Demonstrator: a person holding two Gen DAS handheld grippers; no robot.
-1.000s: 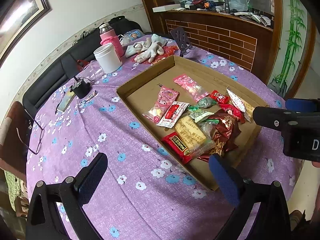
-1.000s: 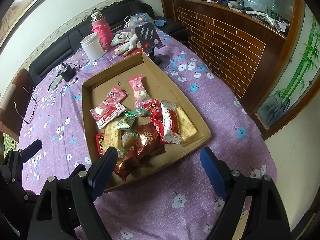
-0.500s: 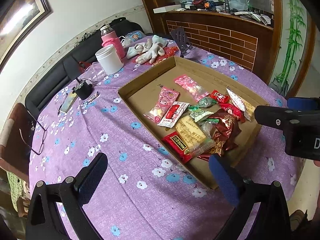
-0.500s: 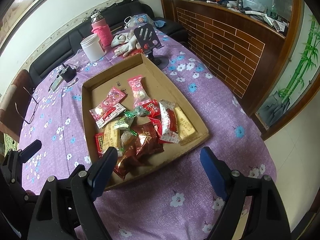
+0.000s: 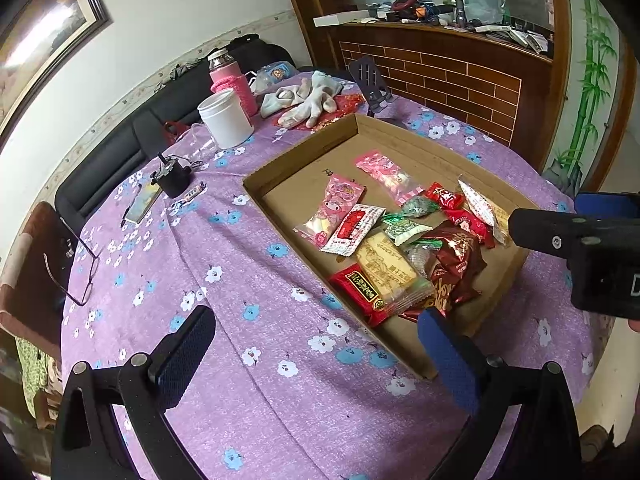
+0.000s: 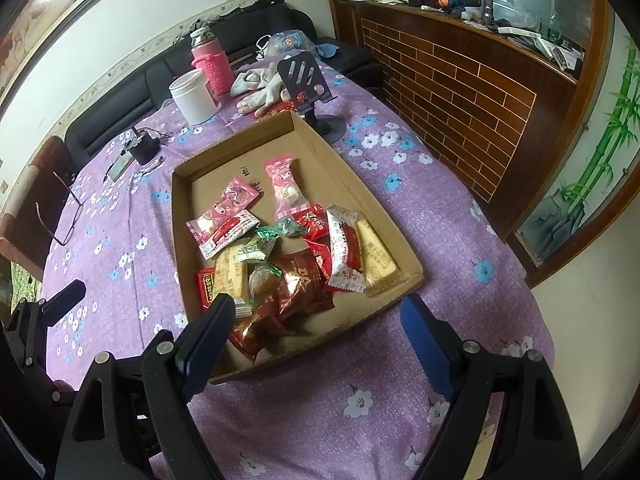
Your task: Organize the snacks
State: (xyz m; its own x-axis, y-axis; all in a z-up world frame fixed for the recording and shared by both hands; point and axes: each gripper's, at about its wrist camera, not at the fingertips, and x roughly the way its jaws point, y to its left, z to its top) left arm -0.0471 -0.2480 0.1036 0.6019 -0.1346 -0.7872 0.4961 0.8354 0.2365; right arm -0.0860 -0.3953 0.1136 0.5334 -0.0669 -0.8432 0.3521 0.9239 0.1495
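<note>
Round bench under purple flowered cloth. Shallow brown cardboard tray, frame centre, holds mixed wrapped snacks; wrapper print unreadable. White plastic jar upper left. Left hand-held gripper and right hand-held gripper: fingers apart, empty. Views nearly unchanged from earlier frames.
</note>
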